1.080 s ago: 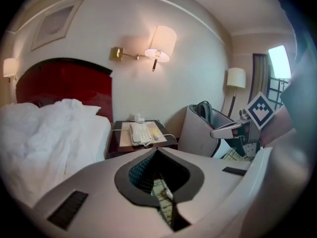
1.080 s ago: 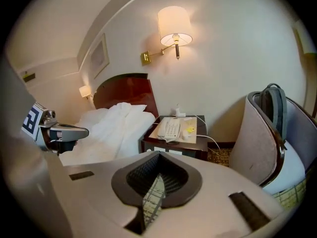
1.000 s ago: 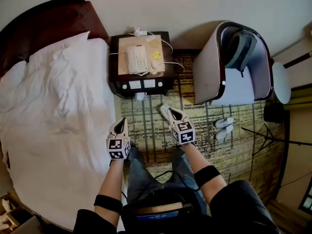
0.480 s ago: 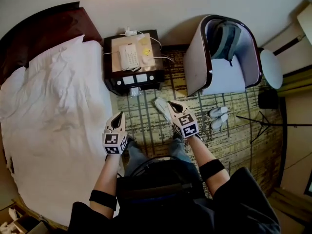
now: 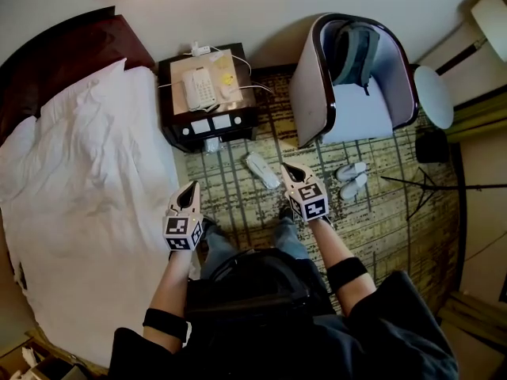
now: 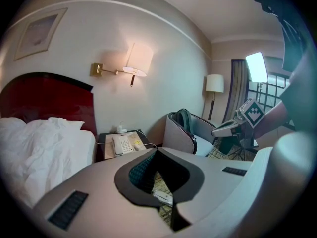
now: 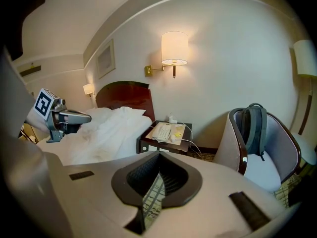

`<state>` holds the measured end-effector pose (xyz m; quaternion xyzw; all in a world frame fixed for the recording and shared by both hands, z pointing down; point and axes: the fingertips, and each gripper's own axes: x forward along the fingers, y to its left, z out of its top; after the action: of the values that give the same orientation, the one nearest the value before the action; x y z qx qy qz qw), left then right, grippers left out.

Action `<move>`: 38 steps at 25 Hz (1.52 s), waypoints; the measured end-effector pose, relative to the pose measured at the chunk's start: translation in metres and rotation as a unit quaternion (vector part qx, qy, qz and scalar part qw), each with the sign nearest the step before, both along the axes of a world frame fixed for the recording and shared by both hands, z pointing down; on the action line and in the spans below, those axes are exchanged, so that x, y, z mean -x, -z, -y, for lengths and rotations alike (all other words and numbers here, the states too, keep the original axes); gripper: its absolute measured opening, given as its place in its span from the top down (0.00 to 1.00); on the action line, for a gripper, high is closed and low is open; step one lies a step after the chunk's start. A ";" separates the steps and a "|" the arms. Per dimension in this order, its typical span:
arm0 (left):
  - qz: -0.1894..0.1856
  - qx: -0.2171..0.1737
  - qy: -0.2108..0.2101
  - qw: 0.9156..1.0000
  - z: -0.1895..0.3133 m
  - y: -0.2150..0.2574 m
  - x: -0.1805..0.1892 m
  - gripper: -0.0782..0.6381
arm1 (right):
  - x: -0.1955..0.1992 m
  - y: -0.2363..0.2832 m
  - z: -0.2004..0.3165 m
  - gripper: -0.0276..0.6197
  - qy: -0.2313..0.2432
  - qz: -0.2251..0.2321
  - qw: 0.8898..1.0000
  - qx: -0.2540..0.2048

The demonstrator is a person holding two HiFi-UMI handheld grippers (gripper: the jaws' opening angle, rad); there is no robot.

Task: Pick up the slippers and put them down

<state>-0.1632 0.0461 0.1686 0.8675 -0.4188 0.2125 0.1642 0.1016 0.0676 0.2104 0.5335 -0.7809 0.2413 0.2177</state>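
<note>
**Both grippers shut and empty above the carpet**

My left gripper has its jaws pressed together with nothing between them, and it hangs just beside the bed. My right gripper is closed and empty too. In the head view, one white slipper lies flat on the carpet just left of the right gripper's tip, and nothing holds it. A pair of slippers lies further right, near the armchair. Beyond them stands the nightstand with a phone on it. A backpack sits in the armchair.
</note>
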 end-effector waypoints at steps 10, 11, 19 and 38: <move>0.005 0.003 -0.029 1.000 -0.001 -0.004 -0.019 0.89 | -0.007 -0.017 -0.007 0.95 -0.016 0.004 1.000 0.020; 0.006 0.005 -0.035 0.999 -0.001 -0.006 -0.022 0.89 | -0.008 -0.019 -0.009 0.95 -0.018 0.005 1.000 0.022; -0.008 0.048 -0.062 0.997 0.000 -0.030 -0.052 0.89 | -0.019 -0.039 -0.017 0.95 -0.042 0.011 0.998 0.038; -0.134 0.351 0.045 0.926 -0.030 -0.353 -0.166 0.48 | -0.076 -0.281 0.037 0.95 -0.115 0.045 0.988 0.091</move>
<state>0.0025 0.0764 0.5213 0.7549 -0.3304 0.2198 0.5221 0.1777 0.0309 0.4912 0.5864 -0.6981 0.3582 0.2009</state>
